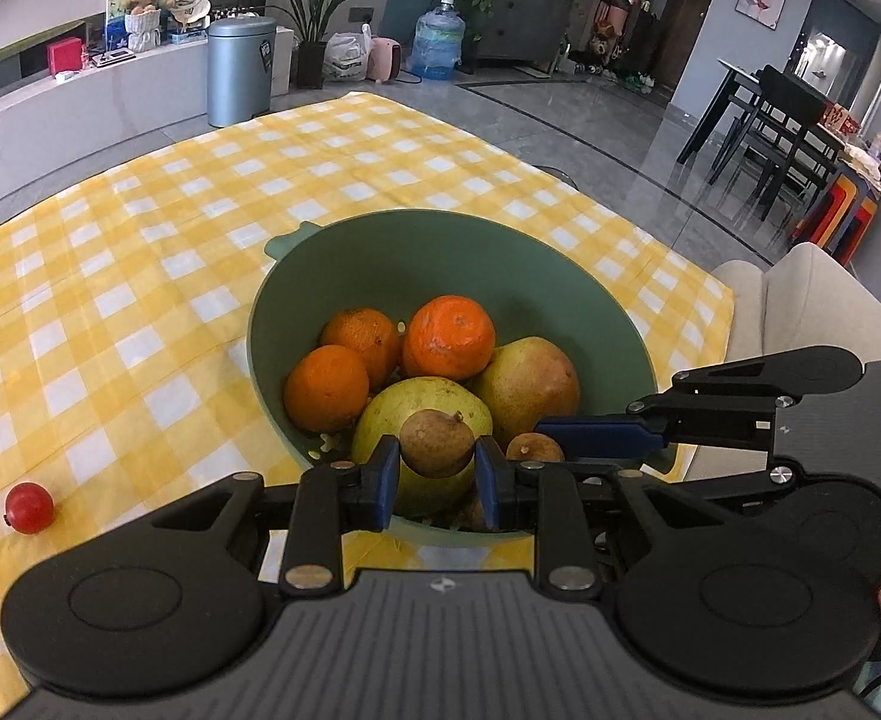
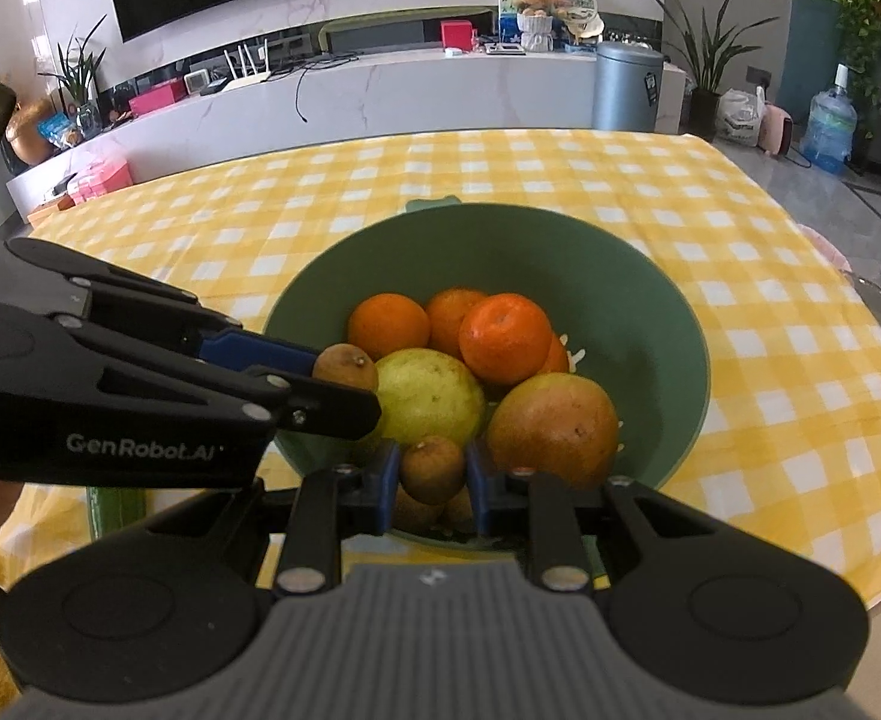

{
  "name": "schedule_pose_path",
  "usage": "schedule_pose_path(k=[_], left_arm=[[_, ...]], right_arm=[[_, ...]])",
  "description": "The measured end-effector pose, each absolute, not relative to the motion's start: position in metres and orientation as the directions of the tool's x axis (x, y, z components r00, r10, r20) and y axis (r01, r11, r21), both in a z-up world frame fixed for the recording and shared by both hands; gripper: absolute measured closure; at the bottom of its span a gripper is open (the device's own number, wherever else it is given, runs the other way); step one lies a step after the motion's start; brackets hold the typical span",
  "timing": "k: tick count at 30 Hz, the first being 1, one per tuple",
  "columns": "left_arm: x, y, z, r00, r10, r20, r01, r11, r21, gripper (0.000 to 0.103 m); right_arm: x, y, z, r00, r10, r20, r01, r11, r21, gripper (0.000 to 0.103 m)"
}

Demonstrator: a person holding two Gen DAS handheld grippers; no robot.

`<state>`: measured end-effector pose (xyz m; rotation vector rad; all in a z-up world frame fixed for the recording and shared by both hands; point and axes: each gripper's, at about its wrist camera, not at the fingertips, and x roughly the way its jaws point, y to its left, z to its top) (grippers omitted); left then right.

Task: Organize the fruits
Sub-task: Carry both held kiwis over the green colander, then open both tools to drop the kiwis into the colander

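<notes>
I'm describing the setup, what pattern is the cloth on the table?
Yellow and white checks on the tablecloth; the left wrist view shows it best.

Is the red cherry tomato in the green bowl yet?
No. In the left wrist view the red cherry tomato lies on the checked cloth, left of the green bowl and apart from it.

Three oranges, two pears, two held longans, one bowl, one red tomato
</notes>
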<state>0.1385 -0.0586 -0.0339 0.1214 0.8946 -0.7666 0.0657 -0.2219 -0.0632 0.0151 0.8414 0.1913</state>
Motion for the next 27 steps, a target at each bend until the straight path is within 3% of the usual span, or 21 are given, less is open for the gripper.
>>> schedule_pose_path(k=[9, 11, 14, 17, 19, 27], left_arm=[[0.138, -0.057, -0.037, 0.382, -0.565, -0.731, 0.648, 0.728, -0.224, 0.072], [0.137, -0.056, -0.037, 0.393, -0.566, -0.725, 0.642, 0.733, -0.224, 0.062], [0.133, -0.052, -0.032, 0.416, -0.583, -0.698, 0.638, 0.734, -0.232, 0.051], [0.128, -0.049, -0.023, 0.446, -0.594, -0.669, 0.645, 0.732, -0.22, 0.047], [0.123, -0.046, -0.016, 0.469, -0.594, -0.654, 0.637, 0.74, -0.215, 0.043], [0.121, -0.014, -0.003, 0.508, -0.5, -0.701, 0.505, 0.832, -0.228, 0.041]], right_arm=[[0.066, -0.222, -0.064, 0.641, 0.168, -0.749, -0.15, 0.984, 0.092, 0.082], [0.066, -0.222, -0.064, 0.642, 0.167, -0.749, -0.146, 0.985, 0.094, 0.082], [0.066, -0.225, -0.064, 0.648, 0.156, -0.746, -0.123, 0.987, 0.1, 0.073], [0.064, -0.228, -0.062, 0.663, 0.145, -0.734, -0.098, 0.99, 0.106, 0.066], [0.063, -0.229, -0.06, 0.677, 0.131, -0.724, -0.084, 0.991, 0.1, 0.055], [0.051, -0.227, -0.047, 0.767, 0.126, -0.63, -0.056, 0.99, 0.13, 0.047]])
